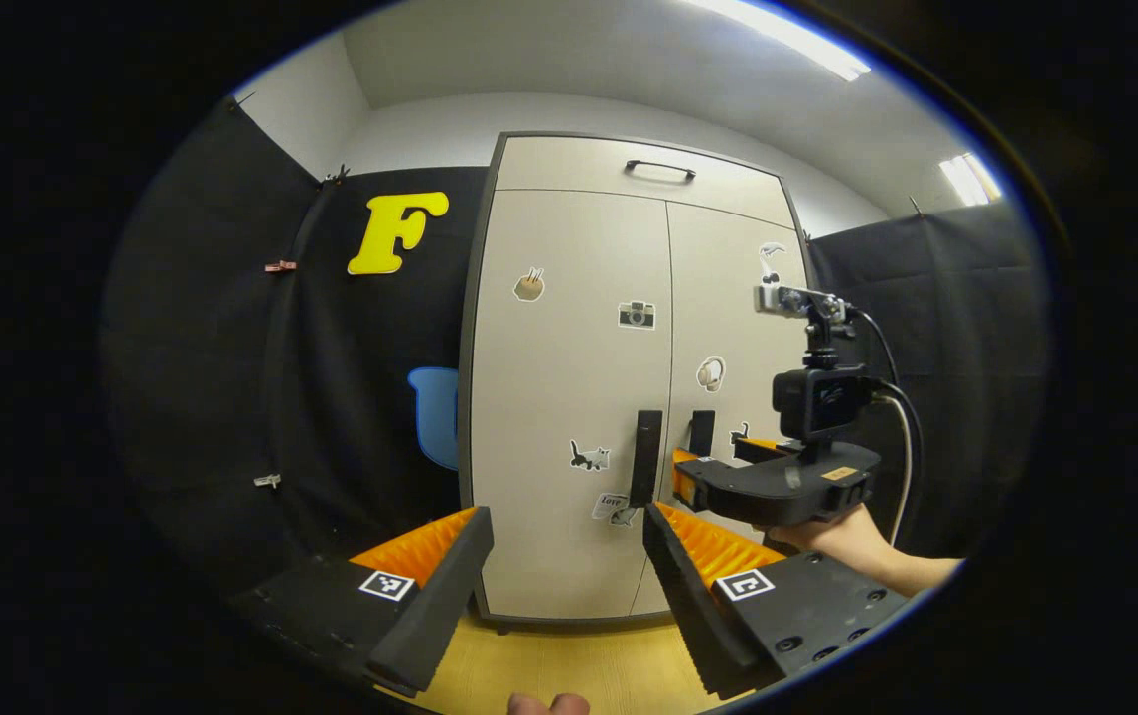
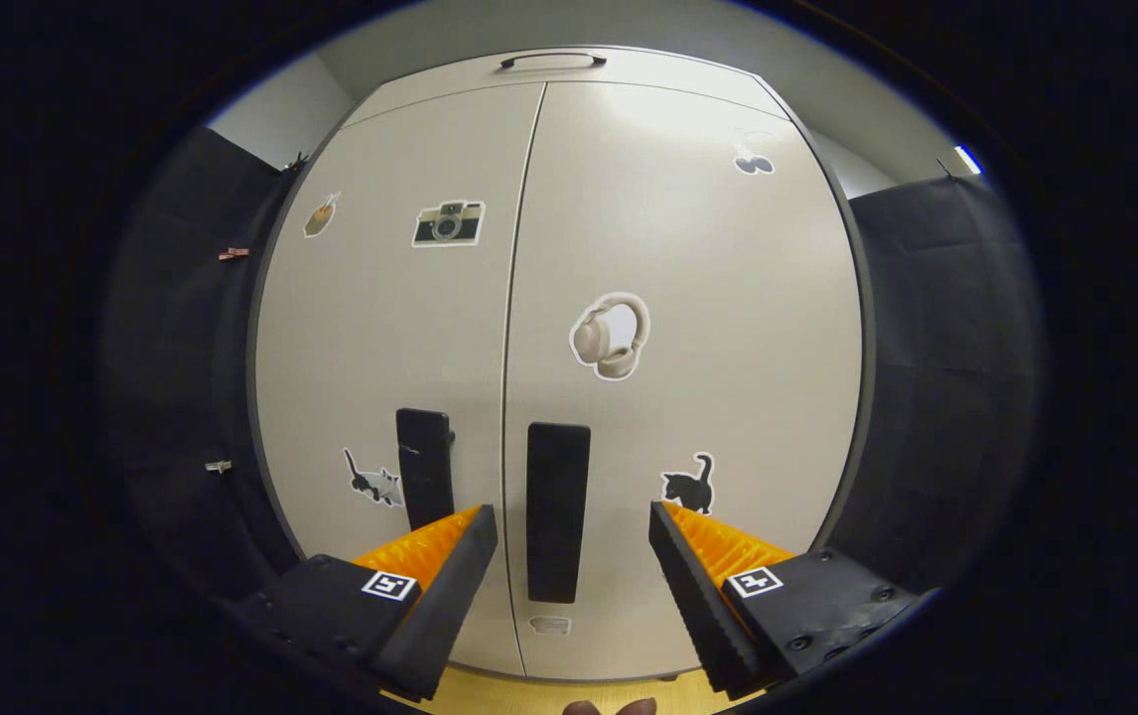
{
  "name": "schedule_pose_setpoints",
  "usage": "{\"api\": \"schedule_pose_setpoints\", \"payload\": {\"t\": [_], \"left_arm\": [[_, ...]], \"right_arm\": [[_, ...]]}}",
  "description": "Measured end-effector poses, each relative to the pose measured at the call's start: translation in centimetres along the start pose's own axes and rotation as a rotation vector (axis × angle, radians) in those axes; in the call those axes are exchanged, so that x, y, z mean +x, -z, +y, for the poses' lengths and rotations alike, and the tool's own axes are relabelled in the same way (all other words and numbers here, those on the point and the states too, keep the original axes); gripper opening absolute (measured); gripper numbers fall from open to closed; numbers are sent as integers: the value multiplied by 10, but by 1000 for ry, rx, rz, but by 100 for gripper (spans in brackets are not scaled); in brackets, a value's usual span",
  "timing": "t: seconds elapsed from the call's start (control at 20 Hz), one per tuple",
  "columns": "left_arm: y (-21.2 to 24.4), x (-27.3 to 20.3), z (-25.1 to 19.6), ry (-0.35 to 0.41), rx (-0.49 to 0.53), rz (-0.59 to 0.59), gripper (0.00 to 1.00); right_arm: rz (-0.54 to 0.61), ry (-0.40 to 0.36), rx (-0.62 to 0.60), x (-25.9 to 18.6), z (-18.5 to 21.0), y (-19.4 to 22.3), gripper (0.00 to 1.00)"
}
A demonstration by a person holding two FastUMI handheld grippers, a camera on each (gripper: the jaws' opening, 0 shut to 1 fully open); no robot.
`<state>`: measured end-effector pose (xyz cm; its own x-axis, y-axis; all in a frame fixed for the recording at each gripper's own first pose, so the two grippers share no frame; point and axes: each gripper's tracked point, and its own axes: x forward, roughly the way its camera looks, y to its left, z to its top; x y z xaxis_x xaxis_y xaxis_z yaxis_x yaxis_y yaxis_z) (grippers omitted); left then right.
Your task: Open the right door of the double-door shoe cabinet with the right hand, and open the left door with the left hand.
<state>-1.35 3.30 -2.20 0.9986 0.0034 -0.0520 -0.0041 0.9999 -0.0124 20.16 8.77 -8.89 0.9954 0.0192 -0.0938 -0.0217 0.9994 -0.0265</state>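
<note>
The beige shoe cabinet (image 1: 569, 159) stands ahead with both doors shut. In the left gripper view, my left gripper (image 1: 564, 526) is open, a short way back from the left door (image 1: 559, 367); that door's dark vertical handle (image 1: 645, 459) shows just inside my right-hand finger. Farther off, a hand holds the right gripper (image 1: 718, 459) close to the right door's handle (image 1: 701, 433). In the right gripper view, my right gripper (image 2: 571, 518) is open, and the right door's handle (image 2: 557, 511) stands in the gap between its fingers, untouched. The left door's handle (image 2: 425, 482) is just left of it.
A top drawer with a dark bar handle (image 1: 660, 169) sits above the doors. Black cloth walls (image 1: 370, 397) flank the cabinet on both sides. Pale wooden floor (image 1: 569, 665) runs up to its base. Small stickers dot both doors.
</note>
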Motion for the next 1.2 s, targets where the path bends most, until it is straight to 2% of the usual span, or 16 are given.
{"api": "schedule_pose_setpoints", "payload": {"t": [0.2,0.3,0.35,0.4,0.45,0.5,0.6,0.65,0.7,0.75,0.8,1.0,1.05,1.2], "left_arm": [[1,-2,2,3,-5,3,94],[2,-3,4,5,-13,3,94],[2,-4,6,1,-16,1,95],[2,-5,7,-3,-18,1,94],[4,-5,9,-6,-20,2,94],[5,-6,10,-8,-18,5,94],[8,-7,11,-14,-3,8,95],[9,-7,11,-16,0,10,95],[9,-9,11,-18,-3,11,94],[9,-10,11,-18,-12,11,94],[9,-11,10,-18,-21,12,94],[8,-20,12,-32,-22,7,95],[8,-22,12,-36,-23,8,95],[8,-30,11,-49,-27,11,95]], "right_arm": [[34,-7,95,19,7,10,94],[52,1,114,25,8,15,82],[52,30,103,23,1,16,76],[42,23,102,26,5,14,73],[45,5,100,25,10,14,53],[50,15,70,21,7,16,52],[53,4,67,26,8,16,34],[53,7,72,25,8,15,34],[52,10,68,25,8,15,29],[52,16,80,24,7,15,29],[52,24,91,25,7,15,22],[46,3,86,23,7,14,22],[41,-2,73,23,7,14,16],[32,-25,80,15,7,11,16]]}}
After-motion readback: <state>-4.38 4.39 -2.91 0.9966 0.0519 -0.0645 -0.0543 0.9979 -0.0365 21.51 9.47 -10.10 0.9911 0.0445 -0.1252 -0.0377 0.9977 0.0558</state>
